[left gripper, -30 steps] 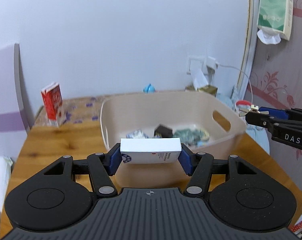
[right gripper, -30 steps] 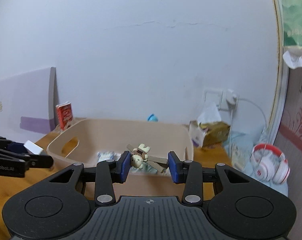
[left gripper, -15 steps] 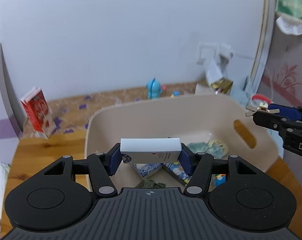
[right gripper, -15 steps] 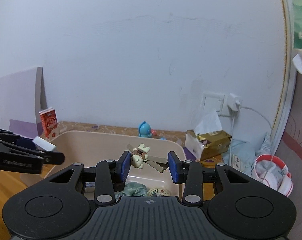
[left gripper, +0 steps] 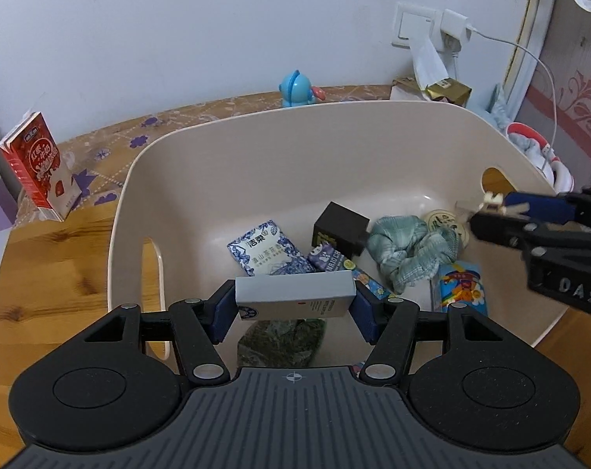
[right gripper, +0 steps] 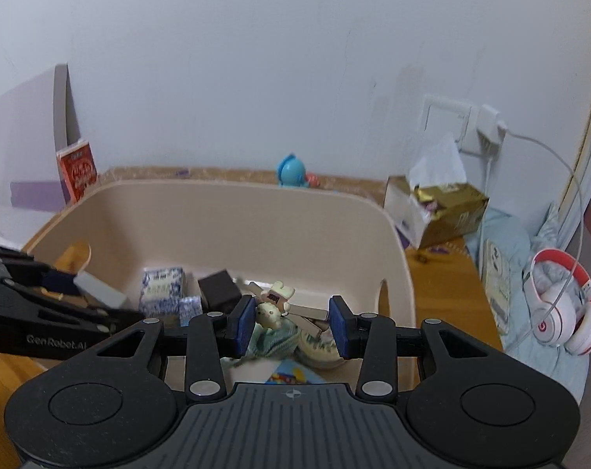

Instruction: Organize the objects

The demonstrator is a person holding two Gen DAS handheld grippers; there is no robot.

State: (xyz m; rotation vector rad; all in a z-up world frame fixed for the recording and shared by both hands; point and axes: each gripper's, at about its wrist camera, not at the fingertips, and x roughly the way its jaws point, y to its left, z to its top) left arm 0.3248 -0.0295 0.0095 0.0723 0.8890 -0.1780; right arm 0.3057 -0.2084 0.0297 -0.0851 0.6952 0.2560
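Note:
My left gripper is shut on a white box and holds it over the near side of the beige bin. My right gripper is shut on a hair clip with a small cream figure, held above the bin's right part. The right gripper also shows in the left wrist view. The left gripper with the box shows in the right wrist view. Inside the bin lie a blue-white tissue pack, a black box and a green scrunchie.
A red carton stands on the wooden table at the left. A blue toy and a gold tissue box sit behind the bin. White-red headphones lie at the right. A round tin and colourful packets are in the bin.
Both grippers have moved forward and tipped down over the bin, each still holding its object. The bin's contents are now in full view.

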